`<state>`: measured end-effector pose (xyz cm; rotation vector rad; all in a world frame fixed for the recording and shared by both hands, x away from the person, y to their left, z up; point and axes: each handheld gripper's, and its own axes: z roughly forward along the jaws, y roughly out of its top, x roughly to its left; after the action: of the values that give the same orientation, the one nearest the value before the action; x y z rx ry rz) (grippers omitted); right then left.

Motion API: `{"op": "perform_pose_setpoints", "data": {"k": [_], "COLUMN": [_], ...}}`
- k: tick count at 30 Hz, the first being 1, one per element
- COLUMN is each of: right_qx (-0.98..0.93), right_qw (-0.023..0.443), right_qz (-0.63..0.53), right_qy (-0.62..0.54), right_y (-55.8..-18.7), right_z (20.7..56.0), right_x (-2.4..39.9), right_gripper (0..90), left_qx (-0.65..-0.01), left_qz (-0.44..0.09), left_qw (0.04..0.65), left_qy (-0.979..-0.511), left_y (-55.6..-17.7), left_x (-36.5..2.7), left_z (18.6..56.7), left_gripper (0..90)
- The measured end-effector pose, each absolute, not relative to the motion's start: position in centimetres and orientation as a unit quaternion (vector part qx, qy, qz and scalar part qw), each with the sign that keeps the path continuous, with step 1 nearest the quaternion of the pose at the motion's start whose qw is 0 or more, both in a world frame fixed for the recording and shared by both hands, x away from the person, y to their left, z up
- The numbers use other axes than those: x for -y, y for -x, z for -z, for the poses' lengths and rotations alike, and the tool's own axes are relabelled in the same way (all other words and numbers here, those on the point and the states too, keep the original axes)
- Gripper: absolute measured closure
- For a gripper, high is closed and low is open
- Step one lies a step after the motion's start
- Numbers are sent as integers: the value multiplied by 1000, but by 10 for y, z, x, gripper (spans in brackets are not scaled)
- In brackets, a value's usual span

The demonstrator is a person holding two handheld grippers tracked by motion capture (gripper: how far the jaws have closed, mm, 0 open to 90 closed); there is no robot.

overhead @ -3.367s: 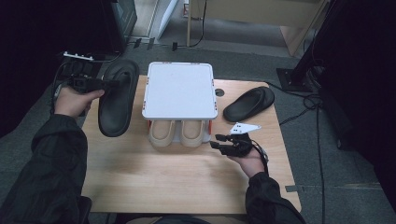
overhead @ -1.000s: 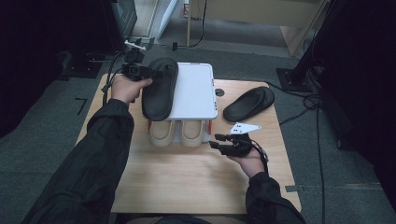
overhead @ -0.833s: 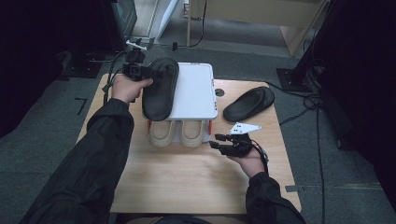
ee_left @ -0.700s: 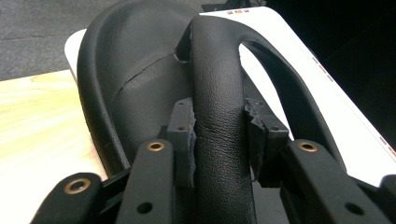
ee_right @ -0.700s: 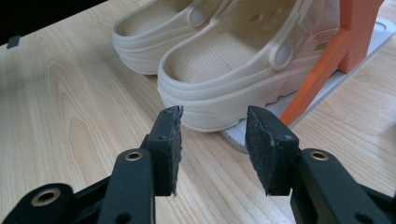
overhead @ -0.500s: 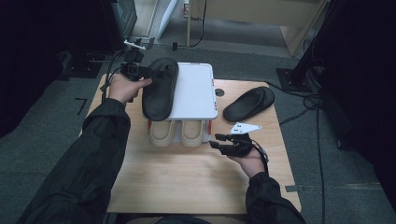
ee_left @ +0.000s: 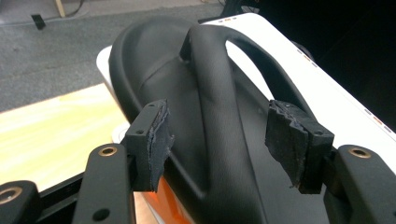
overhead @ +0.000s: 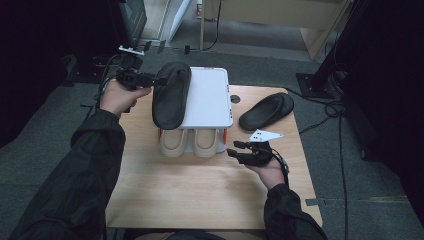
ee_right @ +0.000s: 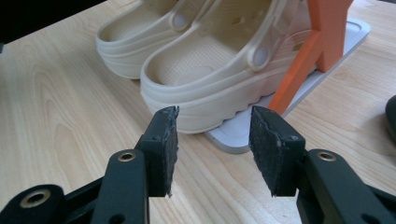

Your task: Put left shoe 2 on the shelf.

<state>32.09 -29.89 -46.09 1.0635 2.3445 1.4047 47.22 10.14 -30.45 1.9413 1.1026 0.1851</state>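
The black slipper [overhead: 171,95] lies on the left half of the white rack top [overhead: 210,97], toe toward six o'clock. The left gripper [overhead: 150,80] sits at the slipper's nine o'clock; its jaws have just been opening and now stand apart, the strap [ee_left: 219,102] between them, probably untouched. The right gripper [overhead: 239,151] rests on the table [overhead: 200,195] at the rack's five o'clock, jaws apart, facing the beige clogs [ee_right: 205,60]. A second slipper [overhead: 266,111] lies at the rack's three o'clock.
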Motion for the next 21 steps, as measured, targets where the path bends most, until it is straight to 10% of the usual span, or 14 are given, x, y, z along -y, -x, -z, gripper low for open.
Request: {"op": "perform_pose_setpoints", "data": {"k": [21], "right_qx": [-777], "right_qw": [129], "right_qz": [-463], "right_qy": [-406], "right_y": [-339], "right_z": [464], "right_x": [330], "right_gripper": [522], "left_qx": [-439], "left_qz": [-78], "left_qw": [444], "left_qy": [-777], "left_y": [-431], "left_x": [-161], "left_z": [325], "left_gripper": [401]}}
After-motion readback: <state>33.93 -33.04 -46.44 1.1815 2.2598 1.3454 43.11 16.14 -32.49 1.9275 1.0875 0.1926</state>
